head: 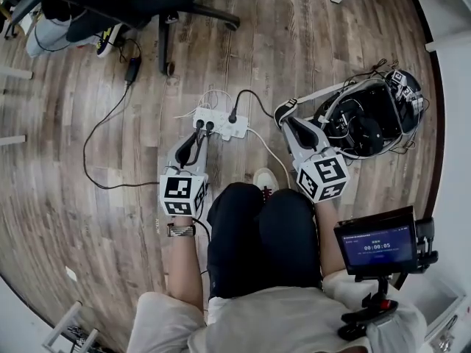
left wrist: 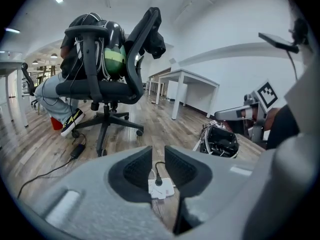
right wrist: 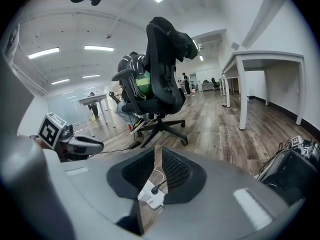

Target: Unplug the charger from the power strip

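A white power strip (head: 221, 126) lies on the wooden floor in front of me. A black charger plug (head: 232, 116) stands in it, its black cable curving away to the right; two more black plugs (head: 204, 125) sit at its left end. My left gripper (head: 193, 141) hovers just short of the strip's left end, and my right gripper (head: 291, 126) is off to the strip's right. Both are open by a narrow gap with nothing between the pads. The left gripper view (left wrist: 158, 156) shows strip and plug (left wrist: 159, 181) through the gap. So does the right gripper view (right wrist: 158, 164), where the plug (right wrist: 155, 189) stands upright.
An office chair (head: 169, 13) with a seated person stands beyond the strip, a black power adapter (head: 133, 68) and its cable on the floor to the left. A black bag (head: 368, 120) full of cables lies right of my right gripper. My shoe (head: 265, 179) rests near the strip.
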`<state>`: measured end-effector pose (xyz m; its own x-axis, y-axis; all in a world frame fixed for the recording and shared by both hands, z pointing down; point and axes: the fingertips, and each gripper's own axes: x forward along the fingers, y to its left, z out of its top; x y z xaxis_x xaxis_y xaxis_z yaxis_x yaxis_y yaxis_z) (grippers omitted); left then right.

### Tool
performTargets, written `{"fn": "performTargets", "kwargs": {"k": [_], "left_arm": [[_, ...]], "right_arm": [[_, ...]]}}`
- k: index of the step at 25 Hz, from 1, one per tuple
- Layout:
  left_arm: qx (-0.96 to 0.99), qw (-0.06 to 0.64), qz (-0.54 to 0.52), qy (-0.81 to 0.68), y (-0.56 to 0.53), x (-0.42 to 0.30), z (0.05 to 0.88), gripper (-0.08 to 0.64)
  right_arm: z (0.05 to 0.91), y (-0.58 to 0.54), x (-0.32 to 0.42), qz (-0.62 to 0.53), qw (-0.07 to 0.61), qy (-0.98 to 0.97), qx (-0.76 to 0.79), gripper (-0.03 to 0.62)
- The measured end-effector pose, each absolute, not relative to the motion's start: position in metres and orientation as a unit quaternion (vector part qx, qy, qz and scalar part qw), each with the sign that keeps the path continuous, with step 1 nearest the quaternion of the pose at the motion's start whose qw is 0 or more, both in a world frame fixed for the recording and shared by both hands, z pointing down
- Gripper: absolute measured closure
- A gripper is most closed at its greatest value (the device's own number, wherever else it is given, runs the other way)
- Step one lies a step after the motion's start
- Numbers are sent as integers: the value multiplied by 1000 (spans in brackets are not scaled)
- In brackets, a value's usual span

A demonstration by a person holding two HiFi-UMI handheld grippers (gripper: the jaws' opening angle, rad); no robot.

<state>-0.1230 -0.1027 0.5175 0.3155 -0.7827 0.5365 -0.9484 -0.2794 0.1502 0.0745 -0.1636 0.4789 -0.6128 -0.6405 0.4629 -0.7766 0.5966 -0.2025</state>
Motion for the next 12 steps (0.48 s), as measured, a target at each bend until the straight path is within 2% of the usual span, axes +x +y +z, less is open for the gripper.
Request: {"fn": "performTargets", "kwargs": {"k": [12], "left_arm": [[787, 248, 188, -532, -104, -109, 611, 472]], "right_arm": [[583, -159, 77, 224, 196, -869, 395, 521]]}}
